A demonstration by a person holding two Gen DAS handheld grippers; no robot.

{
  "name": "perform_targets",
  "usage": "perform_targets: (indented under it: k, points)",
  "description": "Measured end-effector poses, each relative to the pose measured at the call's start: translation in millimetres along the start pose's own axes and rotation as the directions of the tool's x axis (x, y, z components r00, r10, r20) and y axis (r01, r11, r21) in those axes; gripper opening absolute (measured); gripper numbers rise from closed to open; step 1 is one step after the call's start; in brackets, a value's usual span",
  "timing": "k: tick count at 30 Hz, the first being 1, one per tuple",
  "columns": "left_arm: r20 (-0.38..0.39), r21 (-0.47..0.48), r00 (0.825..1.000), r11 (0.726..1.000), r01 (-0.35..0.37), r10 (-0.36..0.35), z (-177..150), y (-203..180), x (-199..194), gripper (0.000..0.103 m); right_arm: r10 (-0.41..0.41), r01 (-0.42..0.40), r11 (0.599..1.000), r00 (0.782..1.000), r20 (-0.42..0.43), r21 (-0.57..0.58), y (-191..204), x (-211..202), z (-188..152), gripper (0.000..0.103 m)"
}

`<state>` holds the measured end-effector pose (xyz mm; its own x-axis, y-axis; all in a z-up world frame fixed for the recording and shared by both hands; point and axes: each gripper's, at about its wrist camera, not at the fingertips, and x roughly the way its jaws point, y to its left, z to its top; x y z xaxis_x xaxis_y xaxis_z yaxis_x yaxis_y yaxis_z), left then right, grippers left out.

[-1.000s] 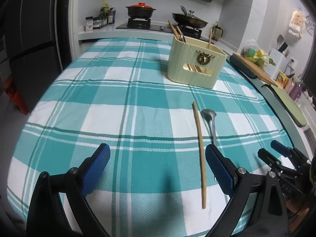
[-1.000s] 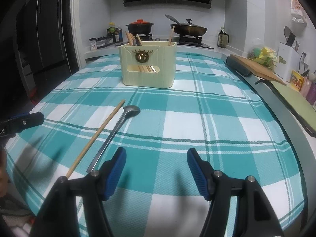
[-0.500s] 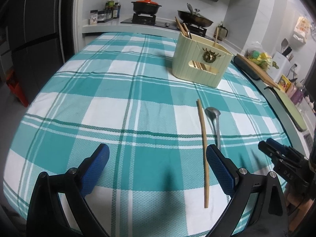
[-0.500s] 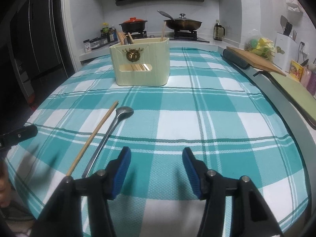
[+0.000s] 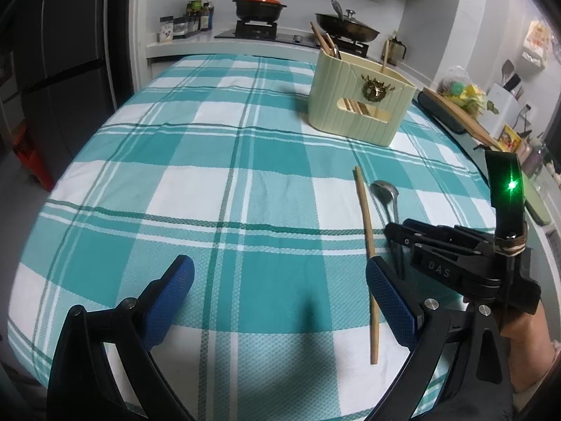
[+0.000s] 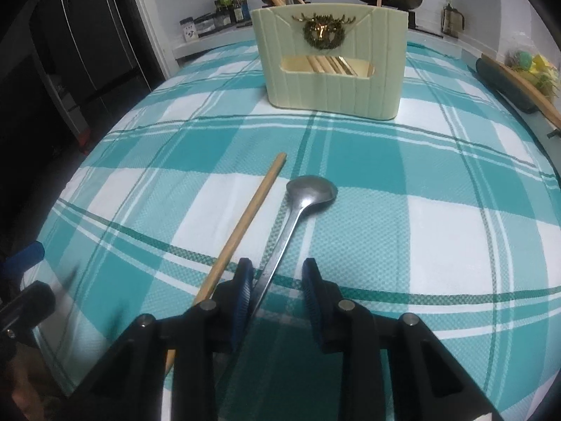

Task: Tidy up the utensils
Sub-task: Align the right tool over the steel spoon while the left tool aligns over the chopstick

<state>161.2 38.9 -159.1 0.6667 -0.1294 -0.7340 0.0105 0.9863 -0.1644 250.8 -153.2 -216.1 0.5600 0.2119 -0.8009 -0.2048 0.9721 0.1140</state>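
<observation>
A metal spoon [image 6: 298, 207] and a wooden chopstick [image 6: 245, 217] lie side by side on the teal checked tablecloth [image 6: 420, 182]. My right gripper [image 6: 277, 294] is low over the spoon's handle, its jaws narrowed around it; the left pad looks to touch the handle, the right pad stands off it. In the left wrist view the right gripper [image 5: 403, 242] sits over the spoon [image 5: 385, 193] beside the chopstick [image 5: 366, 245]. My left gripper [image 5: 280, 287] is open and empty above the cloth. A cream utensil holder [image 6: 333, 59] with several chopsticks stands beyond.
The holder also shows in the left wrist view [image 5: 361, 105]. A stove with a red-lidded pot [image 5: 259, 5] and a wok [image 5: 347, 28] stands behind the table. A cutting board [image 5: 459, 112] lies at the right edge. A dark fridge [image 5: 70, 70] is at the left.
My right gripper has moved forward and down over the spoon's handle and its jaws have narrowed around it. The left gripper has stayed open, shifting only slightly.
</observation>
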Motion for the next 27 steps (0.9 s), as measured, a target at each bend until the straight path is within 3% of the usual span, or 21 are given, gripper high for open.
perform_targets:
  k: [9, 11, 16, 19, 23, 27]
  points:
    - [-0.024, 0.022, 0.999, 0.999, 0.024, -0.023, -4, -10, 10, 0.099, -0.134, 0.133, 0.99, 0.991, 0.004, 0.048, -51, -26, -22, 0.028]
    - [-0.032, 0.031, 0.999, 0.999, 0.028, -0.027, -5, -13, 11, 0.099, -0.167, 0.167, 0.984, 0.986, 0.002, 0.055, -63, -32, -27, 0.032]
    - [-0.046, 0.056, 0.998, 0.998, 0.036, -0.034, -8, -22, 14, 0.099, -0.145, 0.144, 0.984, 0.989, 0.007, 0.109, -84, -46, -33, 0.034]
    - [-0.056, 0.083, 0.998, 0.995, 0.046, -0.042, -6, -29, 19, 0.099, -0.119, 0.117, 0.981, 0.993, 0.0, 0.155, -92, -48, -32, 0.046]
    - [-0.086, 0.155, 0.994, 0.984, 0.083, -0.07, 3, -48, 34, 0.099, -0.121, 0.119, 0.977, 0.993, 0.005, 0.174, -88, -50, -33, 0.047]
    - [-0.084, 0.23, 0.996, 0.972, 0.051, -0.032, 12, -70, 59, 0.098, -0.142, 0.136, 0.978, 0.99, 0.025, 0.159, -81, -53, -35, 0.047]
